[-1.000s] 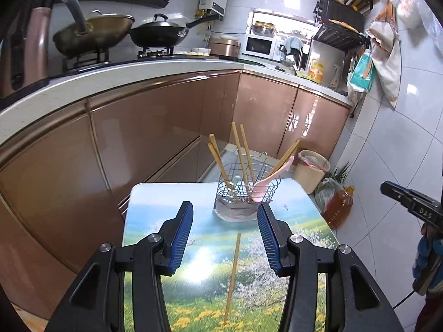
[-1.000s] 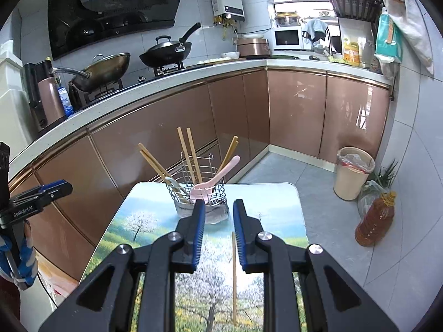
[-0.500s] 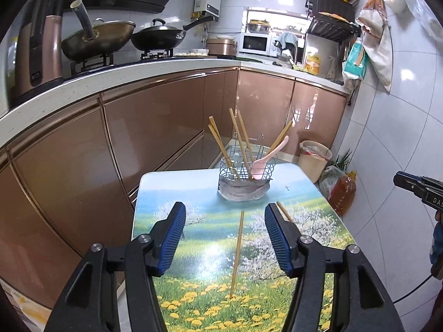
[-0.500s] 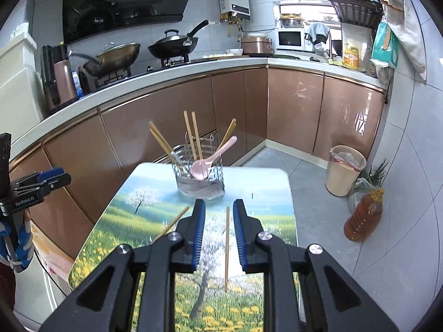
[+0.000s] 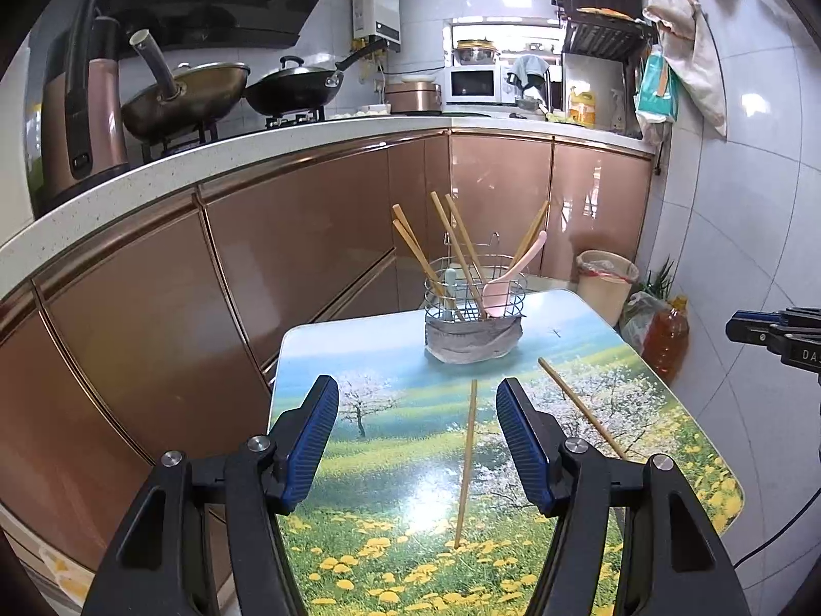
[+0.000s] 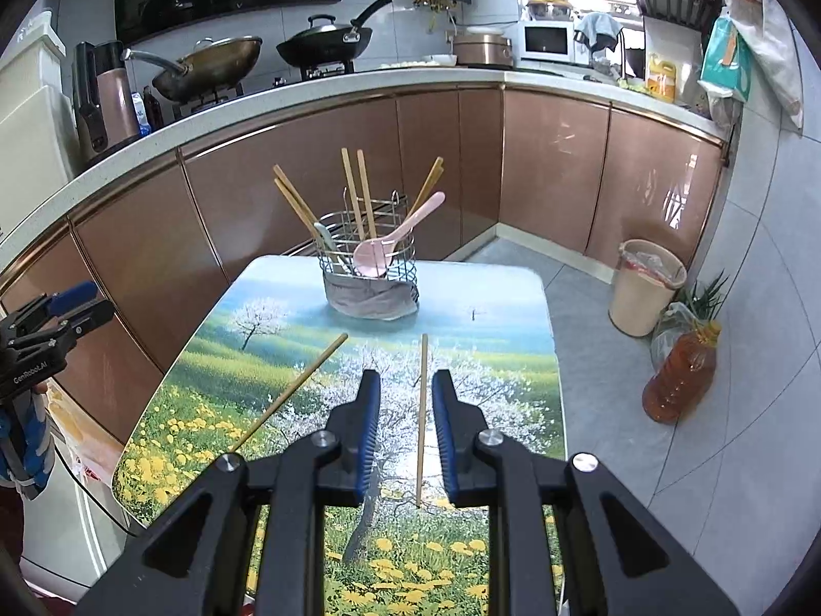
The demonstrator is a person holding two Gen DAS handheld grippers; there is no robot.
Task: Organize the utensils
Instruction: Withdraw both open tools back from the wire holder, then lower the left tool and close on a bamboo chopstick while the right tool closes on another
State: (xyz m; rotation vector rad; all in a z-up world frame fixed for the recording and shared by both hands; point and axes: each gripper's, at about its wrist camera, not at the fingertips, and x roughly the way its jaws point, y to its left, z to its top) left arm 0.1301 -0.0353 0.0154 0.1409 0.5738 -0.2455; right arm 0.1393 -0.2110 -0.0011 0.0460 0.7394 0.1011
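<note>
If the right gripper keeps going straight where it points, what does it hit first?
Most likely the loose chopstick lying on the table between the right gripper jaws; depth is unclear.

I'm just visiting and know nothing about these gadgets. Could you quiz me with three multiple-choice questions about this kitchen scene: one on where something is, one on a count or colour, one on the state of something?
1. Where does the wire utensil basket stand?
A. at the far end of the table
B. on the floor by the bin
C. on the stove

2. How many loose chopsticks lie flat on the table?
A. none
B. two
C. five

3. What is the right gripper doing?
A. clamping the pink spoon
B. holding the oil bottle
C. gripping nothing, jaws narrowly apart over a chopstick

Answers:
1 A: the basket sits on the flowery tabletop's far end, near the cabinets.
2 B: one chopstick lies straight ahead and another lies slanted to its left.
3 C: the pads show daylight on both sides of the chopstick, and the pink spoon rests in the basket.
</note>
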